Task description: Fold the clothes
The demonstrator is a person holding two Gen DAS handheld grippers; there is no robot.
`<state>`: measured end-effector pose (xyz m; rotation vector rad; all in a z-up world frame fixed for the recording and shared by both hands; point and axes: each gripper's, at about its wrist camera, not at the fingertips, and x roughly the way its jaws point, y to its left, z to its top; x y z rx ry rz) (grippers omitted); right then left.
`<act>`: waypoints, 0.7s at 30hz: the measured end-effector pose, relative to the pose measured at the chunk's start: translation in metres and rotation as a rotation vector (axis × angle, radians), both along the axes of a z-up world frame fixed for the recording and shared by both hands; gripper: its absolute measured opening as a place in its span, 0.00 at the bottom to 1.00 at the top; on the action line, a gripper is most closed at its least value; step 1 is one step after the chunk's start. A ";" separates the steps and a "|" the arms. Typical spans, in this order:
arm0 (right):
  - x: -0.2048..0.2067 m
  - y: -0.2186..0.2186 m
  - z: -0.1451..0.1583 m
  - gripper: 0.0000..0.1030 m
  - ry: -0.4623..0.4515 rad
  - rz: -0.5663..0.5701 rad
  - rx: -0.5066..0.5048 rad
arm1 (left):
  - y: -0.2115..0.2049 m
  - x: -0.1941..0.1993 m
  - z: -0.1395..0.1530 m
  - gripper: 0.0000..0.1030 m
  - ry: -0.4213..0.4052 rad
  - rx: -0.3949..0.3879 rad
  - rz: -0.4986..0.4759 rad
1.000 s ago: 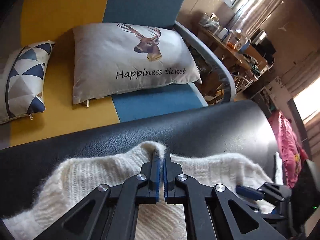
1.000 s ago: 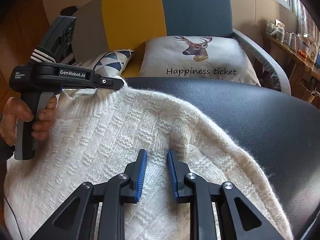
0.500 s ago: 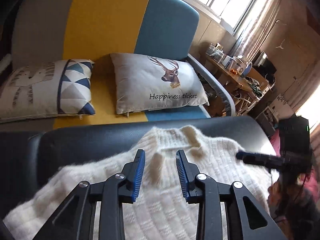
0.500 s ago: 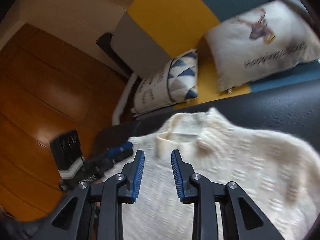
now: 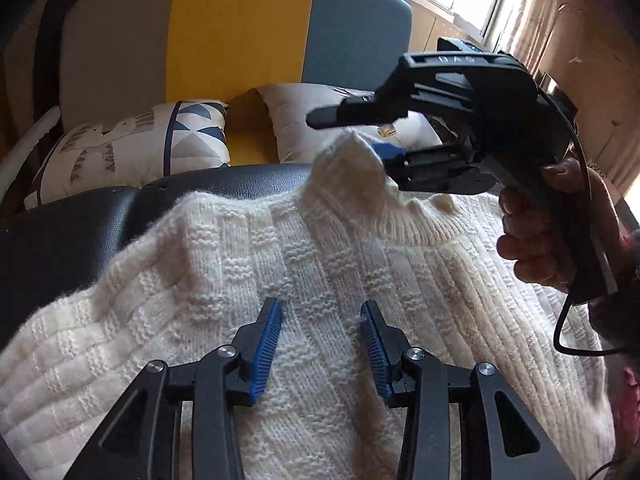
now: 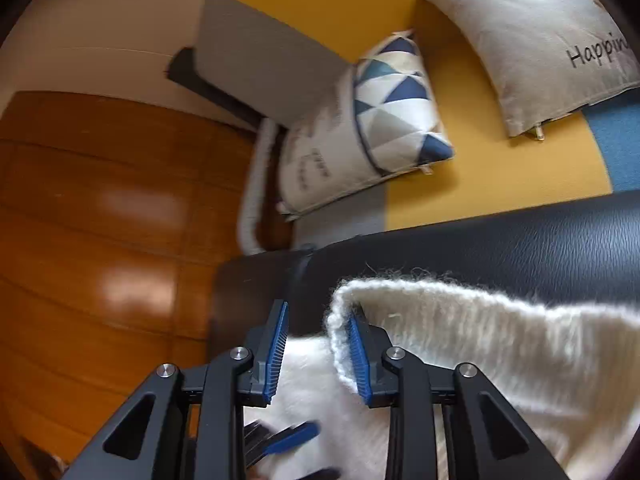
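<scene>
A white knit sweater (image 5: 320, 264) lies spread on a black leather surface (image 5: 80, 232). My left gripper (image 5: 320, 308) hovers low over the sweater's chest; its jaws are opening and nothing is between them. A hand holds my right gripper (image 5: 348, 136) at the collar (image 5: 352, 176), which rises in a peak between its fingers. In the right wrist view the right gripper (image 6: 318, 316) stands parted. The collar's edge (image 6: 340, 320) hangs over the right pad only, and the left pad is bare. The sweater (image 6: 500, 352) fills the lower right there.
Behind the leather surface (image 6: 520, 240) stands a grey, yellow and blue sofa (image 5: 240, 32) with a triangle-pattern pillow (image 5: 132, 144) and a deer pillow (image 6: 540, 40). Wooden floor (image 6: 100, 240) lies to the left. A person's hand (image 5: 552, 232) and a cable (image 5: 568, 320) are at the right.
My left gripper let go of the collar, opened and drew back over the sweater's chest. My right gripper swung from the sweater's body to the collar, whose edge now hangs on one of its fingers.
</scene>
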<state>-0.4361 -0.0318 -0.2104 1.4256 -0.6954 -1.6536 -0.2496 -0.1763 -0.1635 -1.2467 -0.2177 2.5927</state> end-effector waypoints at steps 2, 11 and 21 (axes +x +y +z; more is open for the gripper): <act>-0.006 -0.004 -0.008 0.18 0.026 -0.015 0.075 | 0.000 0.001 -0.001 0.41 -0.001 0.003 0.005; 0.006 0.016 0.022 0.28 0.146 -0.013 0.170 | -0.056 0.020 0.023 0.43 0.052 0.050 0.121; 0.069 -0.021 0.058 0.28 0.383 0.182 0.316 | -0.175 0.022 0.008 0.46 -0.059 -0.339 0.304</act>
